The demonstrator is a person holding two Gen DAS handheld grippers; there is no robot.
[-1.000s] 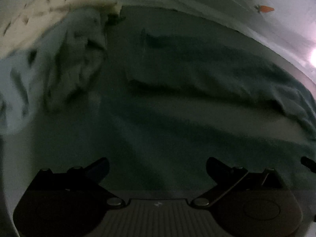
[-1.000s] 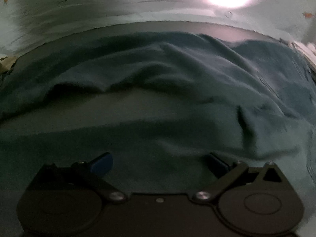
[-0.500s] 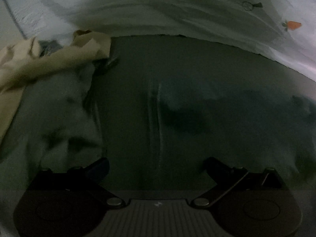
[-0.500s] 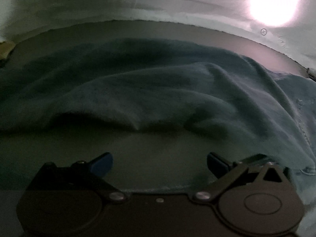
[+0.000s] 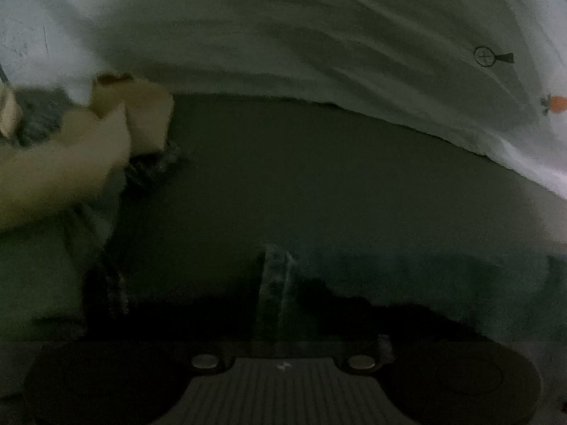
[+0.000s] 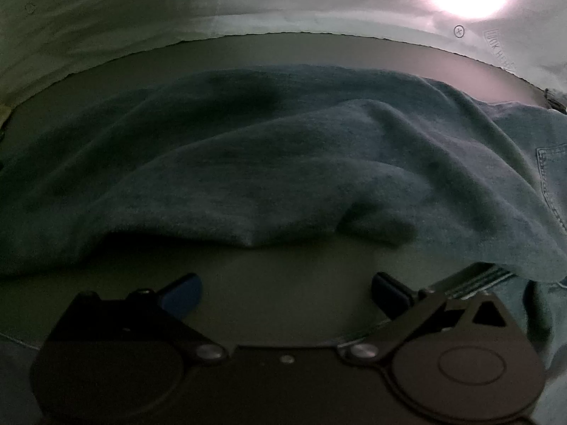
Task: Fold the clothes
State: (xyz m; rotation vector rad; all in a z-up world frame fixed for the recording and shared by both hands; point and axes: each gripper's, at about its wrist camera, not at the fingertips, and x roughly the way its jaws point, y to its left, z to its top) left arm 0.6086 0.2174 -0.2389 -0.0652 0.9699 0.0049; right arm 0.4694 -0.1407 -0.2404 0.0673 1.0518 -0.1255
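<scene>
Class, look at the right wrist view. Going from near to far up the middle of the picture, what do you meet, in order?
right gripper → bare grey surface → teal garment → pale printed sheet

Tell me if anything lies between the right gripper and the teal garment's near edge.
Nothing visible does. The right gripper stands open over bare mat, and the teal garment has its near edge just ahead, with only that mat between.
</scene>
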